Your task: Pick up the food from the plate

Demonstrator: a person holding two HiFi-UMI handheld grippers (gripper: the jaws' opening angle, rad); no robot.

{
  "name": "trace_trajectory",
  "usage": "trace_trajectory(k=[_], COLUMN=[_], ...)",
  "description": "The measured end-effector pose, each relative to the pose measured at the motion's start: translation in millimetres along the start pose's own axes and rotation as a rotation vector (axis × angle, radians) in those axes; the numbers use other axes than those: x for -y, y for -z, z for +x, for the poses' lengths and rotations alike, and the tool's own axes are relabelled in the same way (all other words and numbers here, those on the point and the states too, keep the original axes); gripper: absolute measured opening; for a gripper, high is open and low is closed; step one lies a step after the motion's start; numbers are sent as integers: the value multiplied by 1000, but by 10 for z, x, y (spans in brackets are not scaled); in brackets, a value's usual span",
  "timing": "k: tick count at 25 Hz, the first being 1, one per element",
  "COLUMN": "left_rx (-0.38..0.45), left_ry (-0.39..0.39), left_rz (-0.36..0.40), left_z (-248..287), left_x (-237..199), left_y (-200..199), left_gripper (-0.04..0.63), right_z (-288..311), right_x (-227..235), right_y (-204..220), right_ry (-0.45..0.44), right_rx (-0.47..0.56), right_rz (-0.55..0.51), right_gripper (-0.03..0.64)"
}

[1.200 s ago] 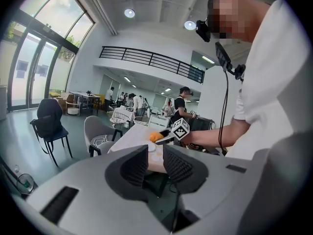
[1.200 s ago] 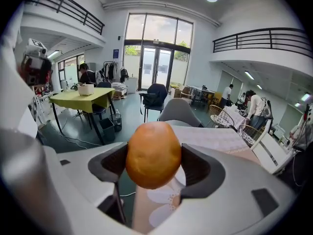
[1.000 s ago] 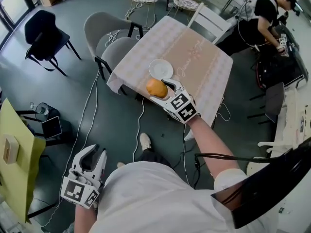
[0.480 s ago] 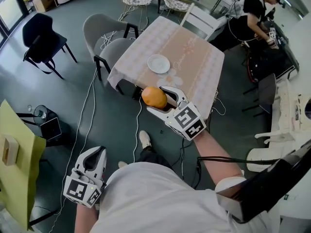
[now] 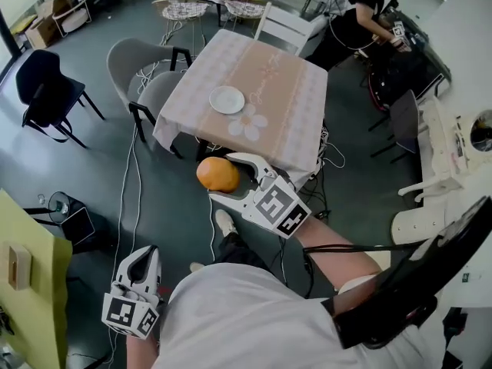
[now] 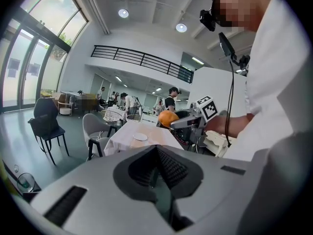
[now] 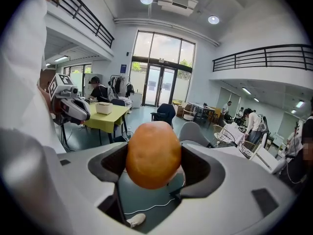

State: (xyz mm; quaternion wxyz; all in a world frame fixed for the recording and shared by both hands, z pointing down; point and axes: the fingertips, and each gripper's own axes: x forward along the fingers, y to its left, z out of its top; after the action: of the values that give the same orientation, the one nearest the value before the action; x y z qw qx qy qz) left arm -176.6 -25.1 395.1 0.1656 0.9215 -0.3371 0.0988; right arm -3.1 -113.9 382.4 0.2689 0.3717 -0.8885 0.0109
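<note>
A round orange-brown piece of food hangs in the air in front of the table's near edge, with my right gripper shut on it. The right gripper view shows the food squeezed between both pads. The white plate lies bare on the cloth-covered table, well beyond the gripper. Down at my left side is my left gripper, its jaws together and nothing in them. From the left gripper view, the food and plate are far off.
Grey chairs stand at the table's left side, a white chair at its far end. Cables trail over the floor. A black chair and a yellow-green table are at the left. A person works at the far right.
My right gripper has carried the food off the table edge and back toward me. The plate stays behind on the table. The left gripper has barely moved.
</note>
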Motion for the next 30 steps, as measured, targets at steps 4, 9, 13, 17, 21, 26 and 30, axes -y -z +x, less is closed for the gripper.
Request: trace_trajectory(k=[4, 9, 13, 17, 21, 26, 30], left_rx=[0, -2, -3, -4, -5, -9, -12], left_ry=[-3, 0, 3, 9, 10, 18, 19], left_rz=[-5, -9, -10, -10, -11, -10, -23], left_z=[-46, -68, -51, -40, -33, 7, 55], left_x=[46, 88, 120, 126, 112, 101, 58], left_y=[10, 37, 69, 78, 72, 78, 58], left_gripper=[9, 8, 9, 9, 9, 9, 9], right_z=[-60, -97, -120, -116, -104, -95, -77], right_x=[-151, -240, -255, -248, -240, -180, -82], right_y=[-47, -61, -49, -40, -46, -41, -35], right_ry=[-19, -32, -38, -36, -37, -28, -13], right_rx=[15, 20, 29, 32, 34, 35, 30], right_rz=[4, 9, 9, 11, 15, 16, 29], right_gripper=[350, 350, 350, 350, 350, 350, 350])
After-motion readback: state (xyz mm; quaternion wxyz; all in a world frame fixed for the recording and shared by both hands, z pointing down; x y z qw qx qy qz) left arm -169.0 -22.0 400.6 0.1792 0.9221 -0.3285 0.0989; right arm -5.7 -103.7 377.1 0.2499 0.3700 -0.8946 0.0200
